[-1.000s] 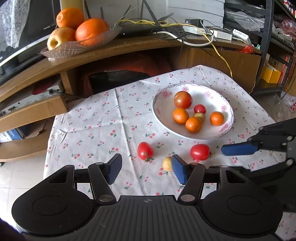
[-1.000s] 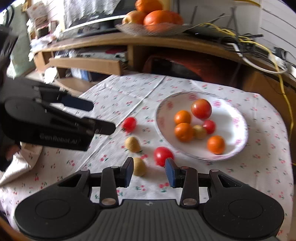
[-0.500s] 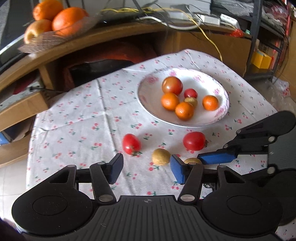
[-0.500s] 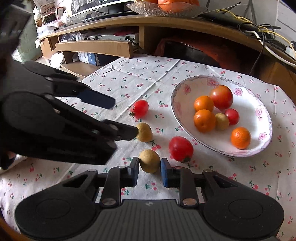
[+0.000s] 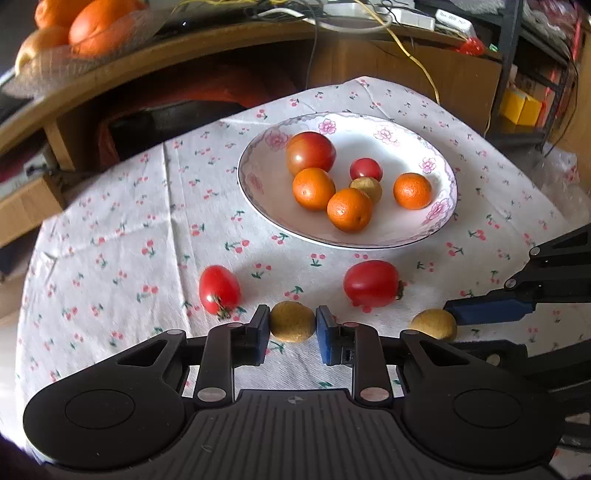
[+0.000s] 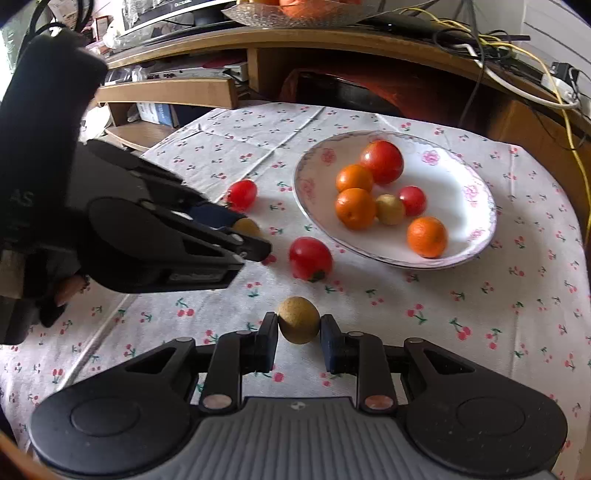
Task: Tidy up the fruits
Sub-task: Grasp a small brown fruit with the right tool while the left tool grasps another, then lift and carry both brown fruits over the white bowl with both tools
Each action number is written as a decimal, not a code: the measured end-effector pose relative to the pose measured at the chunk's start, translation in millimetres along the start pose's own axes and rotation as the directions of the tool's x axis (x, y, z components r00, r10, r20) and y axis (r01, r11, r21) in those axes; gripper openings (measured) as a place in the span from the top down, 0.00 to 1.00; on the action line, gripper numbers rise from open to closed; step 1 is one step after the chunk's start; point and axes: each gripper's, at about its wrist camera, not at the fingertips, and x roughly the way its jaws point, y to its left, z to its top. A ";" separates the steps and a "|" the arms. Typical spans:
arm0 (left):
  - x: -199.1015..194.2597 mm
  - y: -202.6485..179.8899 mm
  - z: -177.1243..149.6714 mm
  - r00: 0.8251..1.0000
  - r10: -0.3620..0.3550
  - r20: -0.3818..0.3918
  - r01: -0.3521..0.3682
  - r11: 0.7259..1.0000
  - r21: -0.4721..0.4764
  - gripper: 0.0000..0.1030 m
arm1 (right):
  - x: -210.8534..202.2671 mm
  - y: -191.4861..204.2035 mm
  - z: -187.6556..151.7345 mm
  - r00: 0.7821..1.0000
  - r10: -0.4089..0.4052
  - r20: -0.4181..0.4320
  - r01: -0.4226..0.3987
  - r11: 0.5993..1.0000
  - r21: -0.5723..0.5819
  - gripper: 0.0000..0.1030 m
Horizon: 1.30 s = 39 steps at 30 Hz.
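Observation:
A white flowered bowl (image 5: 255, 192) (image 6: 476, 236) holds three oranges, two tomatoes and a tan fruit. On the cherry-print cloth lie two red tomatoes (image 5: 219, 289) (image 5: 371, 282), the same pair in the right wrist view (image 6: 242, 194) (image 6: 310, 258). My left gripper (image 5: 291, 326) is shut on a small tan fruit (image 5: 291, 321) at cloth level. My right gripper (image 6: 299, 332) is shut on a second tan fruit (image 6: 298, 320), right of the first. That second fruit (image 5: 432, 324) shows beside the right gripper's blue pad (image 5: 487, 310).
A curved wooden shelf (image 5: 207, 51) runs behind the table and carries a glass dish of oranges (image 5: 99, 26) plus cables and a power strip (image 5: 406, 18). Metal shelving (image 5: 517, 55) stands at the right. The cloth hangs over the table edges.
Both grippers came down and forward to the cloth. The left gripper went from open to shut on the left tan fruit. The right one narrowed and now holds the other.

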 end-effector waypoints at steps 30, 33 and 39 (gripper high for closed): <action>-56.1 -34.9 -67.5 0.999 -0.042 -0.029 0.044 0.996 0.074 0.43 | -25.2 9.8 -35.8 1.000 0.010 -0.008 -0.010 0.997 -0.072 0.63; -56.1 -36.2 -71.2 0.999 -0.040 -0.026 0.042 0.997 0.071 0.43 | -23.0 12.3 -36.3 1.000 0.007 -0.018 -0.008 0.996 -0.084 0.63; -53.4 -33.8 -65.9 0.998 -0.053 -0.027 0.054 0.998 0.042 0.59 | -23.8 14.4 -36.4 1.000 0.001 -0.013 -0.002 0.996 -0.084 0.65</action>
